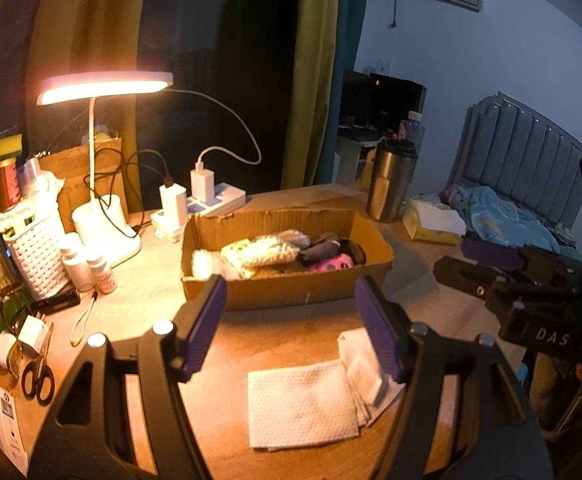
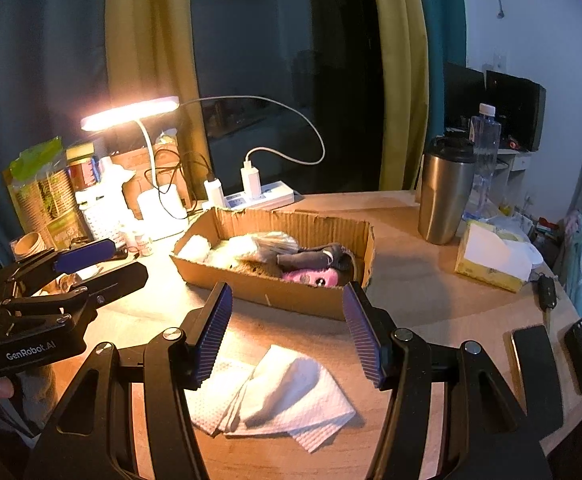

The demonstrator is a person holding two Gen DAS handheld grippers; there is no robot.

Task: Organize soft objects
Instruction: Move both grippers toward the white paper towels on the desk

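A shallow cardboard box (image 1: 251, 216) (image 2: 291, 220) sits mid-table. In it lie a pink plush (image 1: 333, 262) (image 2: 311, 276), a dark grey soft item (image 1: 319, 250) (image 2: 311, 258), a pale dotted cloth (image 1: 259, 254) and a white fluffy piece (image 1: 203, 262) (image 2: 195, 246). Folded white paper towels (image 1: 303, 404) (image 2: 287, 392) lie on the wood in front of the box, below both grippers. My left gripper (image 1: 290, 284) (image 2: 127, 260) hovers open and empty above the towels. Beside it, my right gripper (image 2: 287, 288) (image 1: 455, 258) is open and empty too.
A lit desk lamp (image 1: 105, 86), power strip with chargers (image 2: 259, 196), white basket (image 1: 37, 254), small bottles and scissors (image 1: 37, 380) crowd the left. A steel tumbler (image 2: 445, 196), tissue pack (image 2: 491, 256), car key (image 2: 547, 288) and two phones (image 2: 535, 356) stand right.
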